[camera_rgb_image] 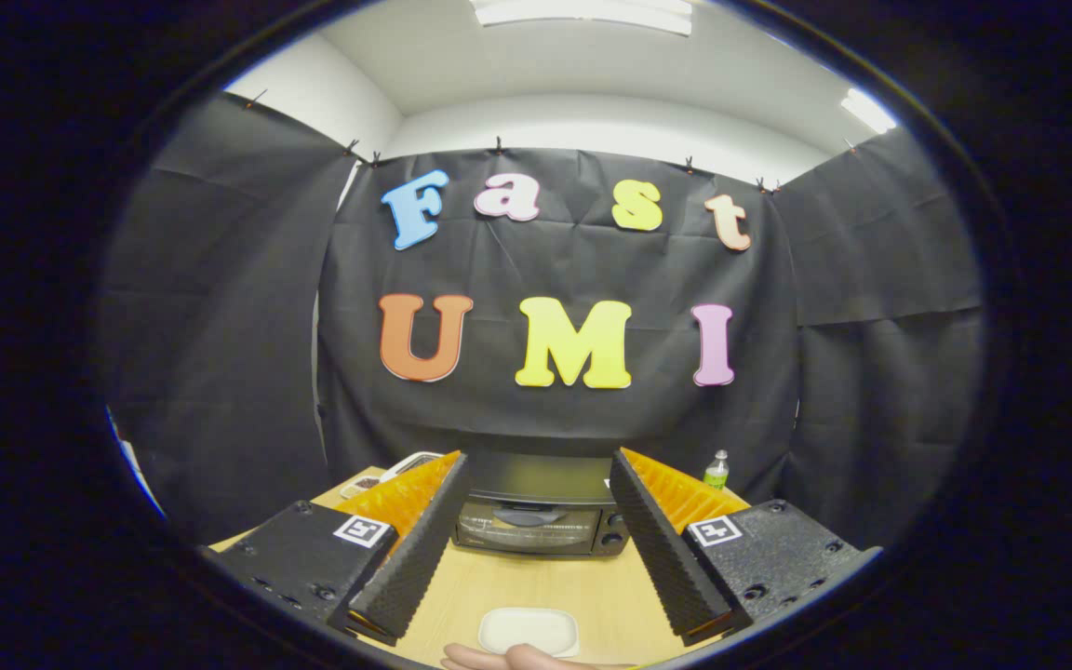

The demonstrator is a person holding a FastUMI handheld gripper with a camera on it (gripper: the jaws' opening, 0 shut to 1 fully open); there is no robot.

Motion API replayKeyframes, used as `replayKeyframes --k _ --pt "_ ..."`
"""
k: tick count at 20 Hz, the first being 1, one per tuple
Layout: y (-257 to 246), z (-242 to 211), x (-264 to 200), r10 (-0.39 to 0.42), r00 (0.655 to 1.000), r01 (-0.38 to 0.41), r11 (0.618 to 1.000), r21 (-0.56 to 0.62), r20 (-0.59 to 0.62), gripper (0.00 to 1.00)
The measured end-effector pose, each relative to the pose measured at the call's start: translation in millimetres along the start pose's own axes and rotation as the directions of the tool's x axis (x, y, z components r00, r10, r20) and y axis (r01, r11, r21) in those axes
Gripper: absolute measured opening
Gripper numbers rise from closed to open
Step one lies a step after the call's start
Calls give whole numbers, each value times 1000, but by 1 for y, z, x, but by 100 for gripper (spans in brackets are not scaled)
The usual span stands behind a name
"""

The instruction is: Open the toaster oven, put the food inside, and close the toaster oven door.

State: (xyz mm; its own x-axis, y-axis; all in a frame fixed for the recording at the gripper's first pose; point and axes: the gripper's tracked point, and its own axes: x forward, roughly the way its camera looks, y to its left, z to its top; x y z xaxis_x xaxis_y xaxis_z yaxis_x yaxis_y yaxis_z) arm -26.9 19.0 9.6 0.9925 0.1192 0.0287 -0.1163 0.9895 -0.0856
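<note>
Gripper view: we look forward along our two fingers, across the table (536, 582) toward the booth's far side.
Table: we see a pale wooden top that carries everything; bare wood runs between our fingers, which gives us a straight lane to the oven.
Oven (541, 507): it stands at the far end of the table, beyond our fingers and framed between them, with its front facing us. Its glass door looks closed, the handle across the top of the glass and the knobs on the right of the front. We judge it is set facing us so the door can be taken head-on.
Gripper (541, 544): we hold the fingers wide apart with nothing between them but table. They sit well short of the oven, level and aimed at it.
Dish (529, 630): a small white dish lies on the table, near us and between our fingers. We cannot tell whether food is on it.
Hand (508, 659): part of a hand rests just beside the dish's near edge.
Bottle (716, 469): a small bottle stands to the right of the oven, off our lane.
Stage: a shut door fits both a job still ahead and one already done. Whether anything lies inside the oven, the dark glass does not let us tell.
</note>
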Motion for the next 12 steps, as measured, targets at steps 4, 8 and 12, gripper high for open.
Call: replayKeyframes --k 4,8,12 --pt "-23 -31 -14 34 999 -33 999 35 -25 100" --pt "-45 -42 -21 6 999 -4 998 59 -37 100" --pt "-43 -49 -35 35 999 -36 999 -26 -27 100"
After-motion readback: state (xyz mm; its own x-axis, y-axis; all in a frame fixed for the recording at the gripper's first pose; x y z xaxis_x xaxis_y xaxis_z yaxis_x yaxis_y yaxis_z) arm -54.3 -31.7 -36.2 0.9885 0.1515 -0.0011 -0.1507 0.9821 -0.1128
